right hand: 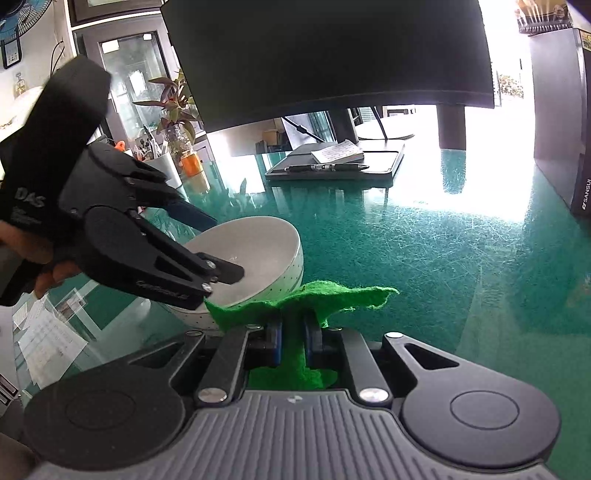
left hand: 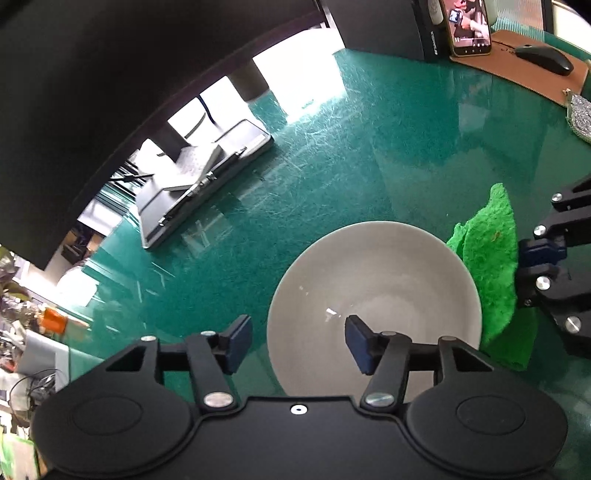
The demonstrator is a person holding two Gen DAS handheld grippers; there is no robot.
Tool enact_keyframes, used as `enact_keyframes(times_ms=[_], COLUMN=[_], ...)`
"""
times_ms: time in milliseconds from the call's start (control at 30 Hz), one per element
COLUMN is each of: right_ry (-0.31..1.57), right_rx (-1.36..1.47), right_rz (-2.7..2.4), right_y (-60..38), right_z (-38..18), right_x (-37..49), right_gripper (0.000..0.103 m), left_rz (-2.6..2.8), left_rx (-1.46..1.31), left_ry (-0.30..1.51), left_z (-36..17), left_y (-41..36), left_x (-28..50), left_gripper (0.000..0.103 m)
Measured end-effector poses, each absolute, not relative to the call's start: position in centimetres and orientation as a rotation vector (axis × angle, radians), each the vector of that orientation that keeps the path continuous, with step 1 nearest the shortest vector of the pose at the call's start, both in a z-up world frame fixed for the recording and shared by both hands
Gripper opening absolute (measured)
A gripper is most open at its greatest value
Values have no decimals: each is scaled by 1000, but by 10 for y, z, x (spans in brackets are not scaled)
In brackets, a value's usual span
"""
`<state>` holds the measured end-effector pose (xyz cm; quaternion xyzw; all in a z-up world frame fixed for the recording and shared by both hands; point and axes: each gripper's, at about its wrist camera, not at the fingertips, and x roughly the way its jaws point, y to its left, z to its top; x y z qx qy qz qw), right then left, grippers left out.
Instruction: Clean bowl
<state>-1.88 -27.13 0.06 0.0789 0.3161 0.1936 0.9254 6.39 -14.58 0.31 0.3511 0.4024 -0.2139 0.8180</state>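
A pale grey bowl [left hand: 373, 288] stands upright on the green glass table [left hand: 369, 147]. My left gripper [left hand: 299, 343] is open and straddles the bowl's near-left rim. One blue pad is inside the bowl, the other is outside, and neither presses the rim. A green scouring cloth [left hand: 487, 258] hangs just right of the bowl, and my right gripper [left hand: 543, 266] is shut on it. In the right wrist view the right gripper [right hand: 293, 343] pinches the cloth [right hand: 332, 295] beside the bowl [right hand: 258, 243]. The left gripper [right hand: 225, 251] reaches over the rim from the left, held by a gloved hand.
A dark monitor [right hand: 325, 55] stands at the back with a notebook and pen [right hand: 332, 166] under it. A phone [left hand: 471, 26], a mouse [left hand: 543, 59] on a brown pad, and a silvery scrubber [left hand: 580, 114] lie far right. A speaker [right hand: 561, 110] stands at the right.
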Motion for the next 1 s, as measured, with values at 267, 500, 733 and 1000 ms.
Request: enact_keyframes(times_ms=[267,500,733,1000], right_ry=[652,641,617,611], right_rx=[159,119,54,37], right_rz=[389,389,485,524], right_y=[-271,-263,-233,-221], right_z=[-1,1,8,11], right_x=[-15,-22,-48,-46], right_gripper=[11,11,12,6], left_rz=[-461,-401,-387,-395], left_rx=[629,528,500,464], left_ry=[916,913,911,915], left_z=[4,4,5,6], left_y=[-135,-122,-120,-116], left_x=[76,66,62,54], left_gripper=[26,23,24,23])
